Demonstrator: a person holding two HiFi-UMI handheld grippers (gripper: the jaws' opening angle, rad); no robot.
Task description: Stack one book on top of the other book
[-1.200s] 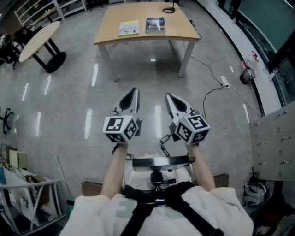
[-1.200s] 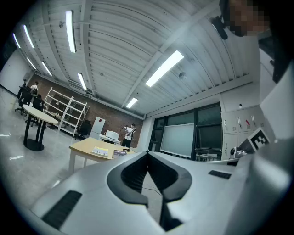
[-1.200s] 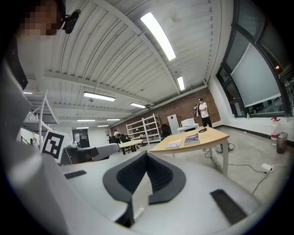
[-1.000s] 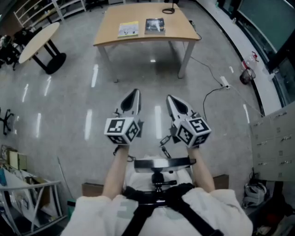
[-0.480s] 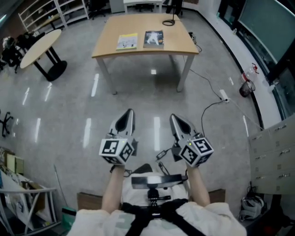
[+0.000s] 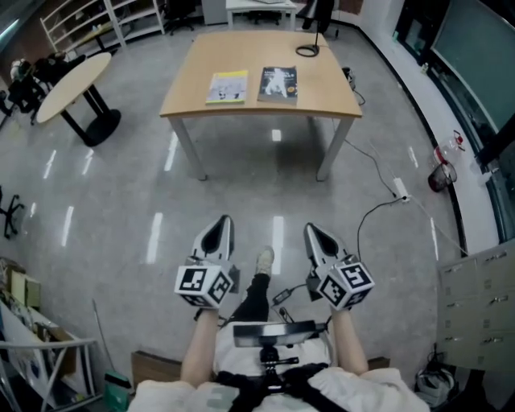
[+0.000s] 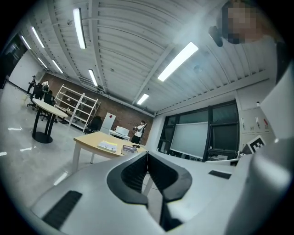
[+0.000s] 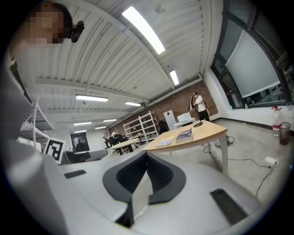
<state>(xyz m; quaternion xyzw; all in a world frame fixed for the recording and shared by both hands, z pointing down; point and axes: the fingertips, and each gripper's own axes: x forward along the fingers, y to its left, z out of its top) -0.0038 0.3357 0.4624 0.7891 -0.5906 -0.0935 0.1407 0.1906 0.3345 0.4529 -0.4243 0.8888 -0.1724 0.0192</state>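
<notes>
1. Against the pictures of a second ago, the worktop (image 6: 249,48) appears slightly larger and nearer in the head view, and both hand-held grippers sit lower in it. A shoe (image 6: 264,259) is now seen on the floor (image 6: 121,201) between them, where none was shown before. From this, a walk towards the worktop is judged to be under way.
2. The left hand-held gripper (image 6: 222,220) is pressed together with nothing between its jaws, as its own view confirms. The right hand-held gripper (image 6: 311,228) is likewise pressed together and empty. No change in either is seen across the pictures.
3. The yellow book (image 6: 228,87) and the dark book (image 6: 278,84) lie flat on the worktop, side by side and just apart, with the yellow one to the left in the head view. Neither has been shifted. Both are well apart from the hand-held grippers, with open floor between.
4. For the task, nothing has yet been stacked and only the approach is judged to be in hand. The jaws will have to be spread before either book can be taken.
5. No container is seen on the worktop. A cabinet (image 6: 475,298) at the right of the head view has its drawers shut, so its contents are hidden. What is kept on the shelves (image 6: 88,20) at the upper left is too small to be told.
</notes>
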